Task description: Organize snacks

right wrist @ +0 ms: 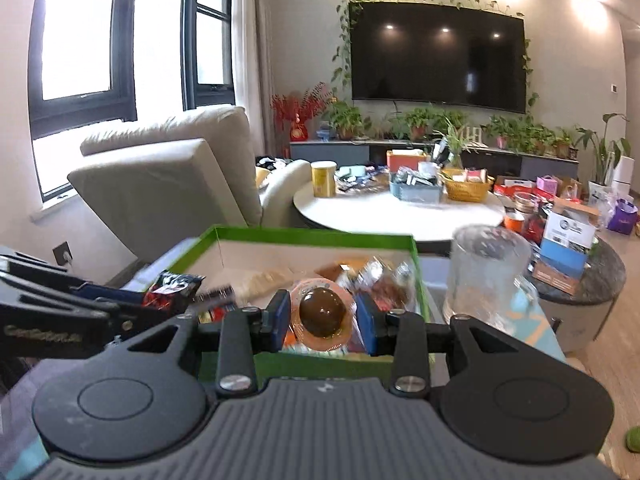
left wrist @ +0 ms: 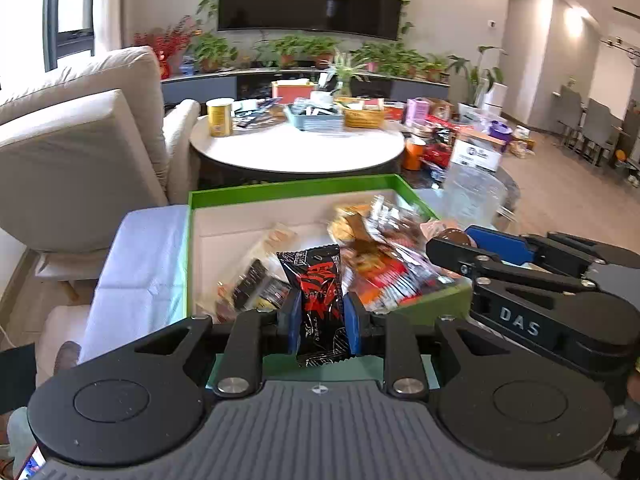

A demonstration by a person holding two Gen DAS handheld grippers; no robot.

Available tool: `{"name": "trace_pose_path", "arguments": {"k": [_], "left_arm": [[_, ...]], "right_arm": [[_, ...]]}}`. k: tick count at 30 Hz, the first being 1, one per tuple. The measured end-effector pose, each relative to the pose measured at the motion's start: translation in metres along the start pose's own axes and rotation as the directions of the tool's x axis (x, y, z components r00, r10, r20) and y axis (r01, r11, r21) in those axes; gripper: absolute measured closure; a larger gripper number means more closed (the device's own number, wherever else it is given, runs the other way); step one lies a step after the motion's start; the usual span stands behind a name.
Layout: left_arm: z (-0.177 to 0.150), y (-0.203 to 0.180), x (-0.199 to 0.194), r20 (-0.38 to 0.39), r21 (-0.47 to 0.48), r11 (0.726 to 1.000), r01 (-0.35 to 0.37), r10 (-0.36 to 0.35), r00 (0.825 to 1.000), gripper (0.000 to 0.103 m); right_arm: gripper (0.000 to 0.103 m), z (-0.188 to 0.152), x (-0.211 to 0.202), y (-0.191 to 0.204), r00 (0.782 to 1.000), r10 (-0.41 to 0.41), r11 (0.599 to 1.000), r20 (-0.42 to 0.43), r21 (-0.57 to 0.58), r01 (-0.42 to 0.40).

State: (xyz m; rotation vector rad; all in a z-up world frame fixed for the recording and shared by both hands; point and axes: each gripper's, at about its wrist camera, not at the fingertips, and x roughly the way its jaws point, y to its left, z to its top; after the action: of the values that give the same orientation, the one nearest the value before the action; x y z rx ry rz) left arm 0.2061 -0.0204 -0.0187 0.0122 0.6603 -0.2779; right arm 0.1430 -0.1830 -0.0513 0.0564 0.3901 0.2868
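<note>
A: Any lettering you can read?
B: "DAS", in pale raised letters on the side of the right hand-held gripper
A: And the black-and-red snack packet?
B: It has print, but too blurred to read

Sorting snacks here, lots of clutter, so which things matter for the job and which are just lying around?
Job: green box, black-and-red packet in left gripper, brown domed snack in right gripper.
Lying about: yellow can, wicker basket, clear jug.
</note>
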Motion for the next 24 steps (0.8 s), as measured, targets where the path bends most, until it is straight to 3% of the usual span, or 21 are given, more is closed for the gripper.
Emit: {"name": "trace_pose_path", "arguments": {"k": [6,8,12,17,24], "left_arm": [[0.019,0.005,0.029,0.025,0.012,1.000,-0.004,0.004,1.000,0.077],[0.019,0.008,0.032,-0.002,-0.025,0.998,-0.050,0.050,0.999,0.070],[0.010,0.015,0.027,0.016,-0.060,0.998,-0.031,0.032,0.999,0.056],[0.000,0.016,0.015,0.017,-0.089,0.996,-0.031,0.033,0.999,0.056],[-0.009,0.000,-0.010,0.052,-0.040,0.999,-0.031,0.033,0.998,0.055]], "right_arm": [[0.064,0.015,0.029,0.001,1.000,-0.005,1.000,-0.006,0.003,0.005],[0.051,0.014,0.036,-0.002,0.997,-0.050,0.998,-0.051,0.027,0.051],[0.050,-0.003,0.023,-0.008,0.997,-0.064,0.996,-0.033,0.056,0.066],[0.050,-0.010,0.009,-0.008,0.997,-0.074,0.995,-0.038,0.065,0.076],[0.050,-0.006,-0.013,0.000,0.998,-0.060,0.996,-0.012,0.068,0.061]]}}
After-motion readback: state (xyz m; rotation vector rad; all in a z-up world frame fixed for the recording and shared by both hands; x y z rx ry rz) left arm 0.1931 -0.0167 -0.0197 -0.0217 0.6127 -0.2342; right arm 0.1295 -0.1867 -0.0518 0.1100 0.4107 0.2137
